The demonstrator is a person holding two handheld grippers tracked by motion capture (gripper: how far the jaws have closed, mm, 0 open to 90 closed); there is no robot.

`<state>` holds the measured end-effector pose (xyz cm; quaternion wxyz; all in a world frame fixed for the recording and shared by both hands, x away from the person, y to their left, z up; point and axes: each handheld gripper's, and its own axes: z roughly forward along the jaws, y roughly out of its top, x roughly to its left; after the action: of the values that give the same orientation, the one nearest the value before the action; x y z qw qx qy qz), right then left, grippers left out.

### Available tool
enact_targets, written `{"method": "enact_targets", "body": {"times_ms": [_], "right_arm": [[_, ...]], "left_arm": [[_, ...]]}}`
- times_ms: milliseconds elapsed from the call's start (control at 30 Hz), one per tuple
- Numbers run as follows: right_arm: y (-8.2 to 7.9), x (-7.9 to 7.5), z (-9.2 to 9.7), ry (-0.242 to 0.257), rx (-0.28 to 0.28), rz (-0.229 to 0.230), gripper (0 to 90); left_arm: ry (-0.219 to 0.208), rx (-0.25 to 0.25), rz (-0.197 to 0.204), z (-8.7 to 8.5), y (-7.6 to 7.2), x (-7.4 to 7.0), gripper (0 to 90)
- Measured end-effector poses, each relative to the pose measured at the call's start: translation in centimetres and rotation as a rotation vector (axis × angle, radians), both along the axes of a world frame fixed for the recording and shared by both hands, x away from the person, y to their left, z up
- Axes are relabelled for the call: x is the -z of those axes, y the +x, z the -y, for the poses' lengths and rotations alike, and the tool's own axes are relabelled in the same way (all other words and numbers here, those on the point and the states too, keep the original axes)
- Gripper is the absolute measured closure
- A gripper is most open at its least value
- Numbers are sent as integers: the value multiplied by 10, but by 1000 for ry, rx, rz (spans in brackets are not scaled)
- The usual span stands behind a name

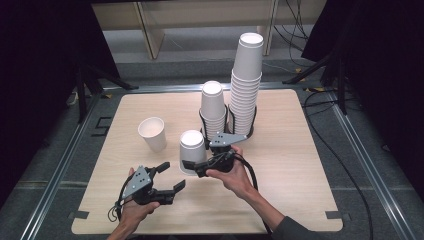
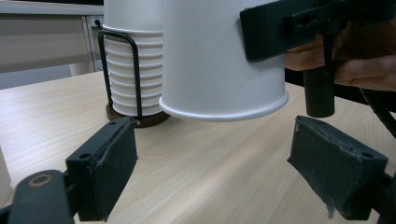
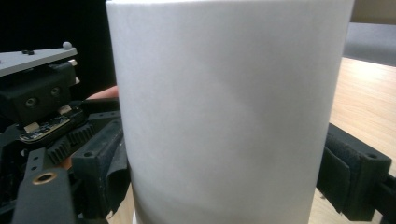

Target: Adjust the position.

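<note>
An upside-down white paper cup (image 1: 191, 145) (image 2: 219, 56) (image 3: 229, 93) stands near the table's middle, with my right gripper (image 1: 196, 159) (image 3: 229, 177) shut on its sides. In the left gripper view its rim looks slightly above the wood. My left gripper (image 1: 173, 175) (image 2: 219, 168) is open just in front of that cup, its pads (image 2: 107, 163) spread wide and touching nothing. A person's hands hold both grippers.
Behind the held cup are two stacks of inverted cups in black wire holders, a short stack (image 1: 212, 107) (image 2: 133, 70) and a tall one (image 1: 246, 80). One upright cup (image 1: 153, 133) stands to the left. The wooden table (image 1: 290, 165) has bare room on the right.
</note>
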<state>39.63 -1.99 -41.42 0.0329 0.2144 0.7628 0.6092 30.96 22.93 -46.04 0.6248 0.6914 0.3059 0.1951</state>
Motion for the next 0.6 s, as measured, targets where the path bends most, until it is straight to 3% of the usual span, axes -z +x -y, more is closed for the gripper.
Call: {"method": "enact_targets", "body": {"times_ms": [33, 100, 133, 167, 267, 300, 367, 400, 433, 467, 500, 567, 600], "right_arm": [[0, 0, -1, 9, -6, 1, 156], [-2, 1, -4, 22, -20, -30, 156], [-1, 2, -5, 18, -22, -13, 156], [-3, 3, -7, 28, -21, -43, 157], [-3, 5, -12, 24, -36, -12, 158], [-5, 6, -14, 28, -54, -34, 158], [-7, 6, -16, 16, -53, 4, 159], [-9, 5, -18, 24, -66, -22, 159], [-10, 6, -19, 19, -63, 7, 159], [-12, 6, -21, 36, -74, -27, 160], [-12, 7, -21, 22, -68, -7, 160], [-14, 9, -25, 36, -80, -27, 160], [-13, 10, -26, 36, -84, -3, 160]], "left_arm": [[12, -4, -14, -2, -1, -1, 140], [-4, 4, -23, -2, 0, -1, 140], [-13, 5, -30, -1, 0, -1, 139], [-9, 10, -31, -1, 0, -1, 138], [-9, 21, -40, 3, 2, -1, 139], [-4, 20, -45, 4, 2, 0, 139], [-16, 24, -36, 6, 4, 1, 138], [-8, 11, -52, 6, 3, 1, 123], [-12, 10, -57, 6, 3, 0, 101], [-25, 5, -61, 6, 4, 0, 90], [-28, 8, -60, 6, 5, 0, 76], [-31, 3, -72, 8, 5, 1, 50], [-27, 6, -69, 8, 6, 1, 39]]}}
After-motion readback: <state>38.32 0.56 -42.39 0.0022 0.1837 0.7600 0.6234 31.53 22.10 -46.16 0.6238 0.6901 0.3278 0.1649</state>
